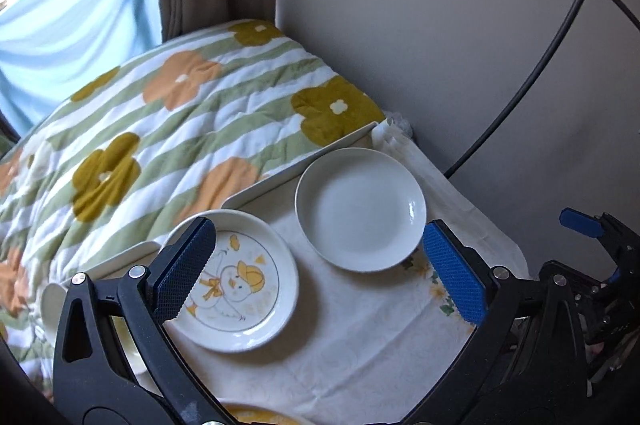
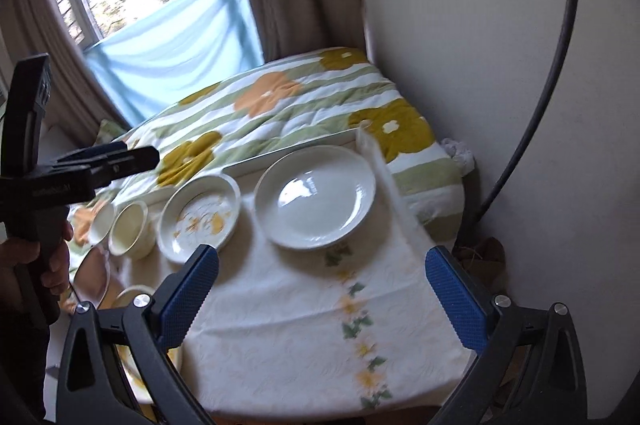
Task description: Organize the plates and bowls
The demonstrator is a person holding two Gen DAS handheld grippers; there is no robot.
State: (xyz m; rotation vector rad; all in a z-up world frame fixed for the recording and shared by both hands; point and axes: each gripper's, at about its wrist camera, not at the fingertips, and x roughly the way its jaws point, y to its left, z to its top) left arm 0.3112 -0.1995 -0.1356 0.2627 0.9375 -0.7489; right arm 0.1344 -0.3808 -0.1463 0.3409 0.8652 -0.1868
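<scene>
A plain white plate [image 1: 360,209] sits at the far right of the table on a white cloth [image 1: 352,345]. A shallow duck-print plate [image 1: 236,281] lies to its left. My left gripper [image 1: 320,273] is open and empty, hovering above both plates. In the right wrist view the white plate [image 2: 316,197] and the duck plate [image 2: 200,217] lie ahead of my right gripper [image 2: 320,297], which is open and empty. Two small cream bowls [image 2: 130,229] stand left of the duck plate. A yellow-rimmed dish [image 1: 256,415] shows at the bottom edge.
A white tray rim [image 1: 300,165] borders the table's far side. A flowered quilt [image 1: 180,113] covers the bed behind. The wall [image 1: 440,25] and a black cable [image 1: 520,97] are to the right. The hand-held left gripper body [image 2: 48,177] shows at left.
</scene>
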